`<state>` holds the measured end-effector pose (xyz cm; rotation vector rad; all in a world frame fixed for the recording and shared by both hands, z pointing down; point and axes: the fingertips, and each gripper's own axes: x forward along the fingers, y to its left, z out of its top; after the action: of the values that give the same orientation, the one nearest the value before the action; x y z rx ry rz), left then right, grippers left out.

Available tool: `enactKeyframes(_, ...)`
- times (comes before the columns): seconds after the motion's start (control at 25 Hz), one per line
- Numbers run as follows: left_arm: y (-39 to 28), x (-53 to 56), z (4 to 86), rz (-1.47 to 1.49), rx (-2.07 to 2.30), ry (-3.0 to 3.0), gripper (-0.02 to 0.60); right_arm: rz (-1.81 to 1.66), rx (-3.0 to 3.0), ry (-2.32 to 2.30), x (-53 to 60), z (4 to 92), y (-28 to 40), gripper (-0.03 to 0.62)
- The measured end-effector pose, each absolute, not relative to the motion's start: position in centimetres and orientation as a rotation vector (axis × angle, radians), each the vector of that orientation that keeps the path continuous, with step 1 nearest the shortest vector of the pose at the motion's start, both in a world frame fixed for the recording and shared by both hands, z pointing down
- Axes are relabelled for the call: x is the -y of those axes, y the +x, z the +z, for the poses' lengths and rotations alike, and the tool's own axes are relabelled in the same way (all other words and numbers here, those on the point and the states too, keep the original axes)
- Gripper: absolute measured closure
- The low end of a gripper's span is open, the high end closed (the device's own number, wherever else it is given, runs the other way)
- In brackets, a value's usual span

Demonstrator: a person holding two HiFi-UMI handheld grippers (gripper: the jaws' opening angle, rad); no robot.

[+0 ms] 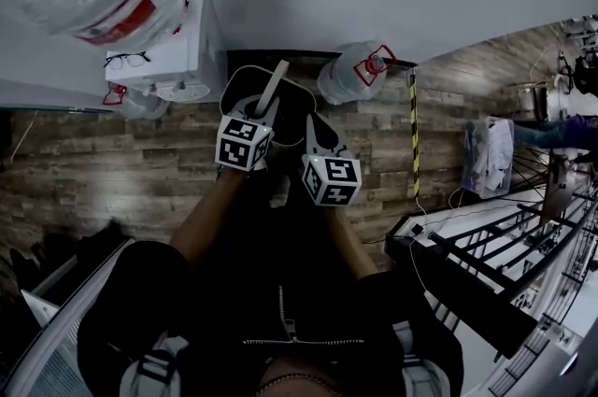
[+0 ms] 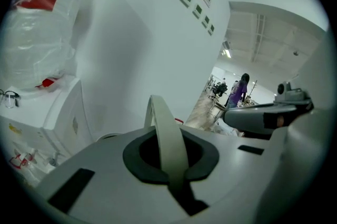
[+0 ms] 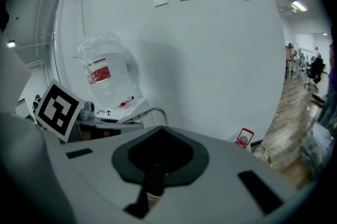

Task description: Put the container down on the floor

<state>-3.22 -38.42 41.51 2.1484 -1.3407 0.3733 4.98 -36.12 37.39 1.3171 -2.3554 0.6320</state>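
Left gripper (image 1: 256, 120) jaws pinch handle (image 2: 167, 138) of container (image 1: 295, 109); right gripper (image 1: 317, 139) jaws closed. Water dispenser (image 1: 183, 49), floor jug (image 1: 349, 74) close ahead.

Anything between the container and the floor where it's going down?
Nothing visible does. The left gripper grips the container's pale handle over wood floor. The water dispenser stands off to the left and a water bottle off to the right. The spot straight underneath is hidden.
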Motion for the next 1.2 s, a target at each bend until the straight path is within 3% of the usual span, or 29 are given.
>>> enactKeyframes(0.64,-5.3,49.2,48.4,0.285,1.522,1.947,0.568,0.671,2.415,1.109,47.2,42.2,3.7,0.583)
enactKeyframes(1.2,-10.0,56.1,58.1,0.3,1.655,1.93,0.568,0.491,2.601,0.801,55.8,50.6,-4.7,0.583)
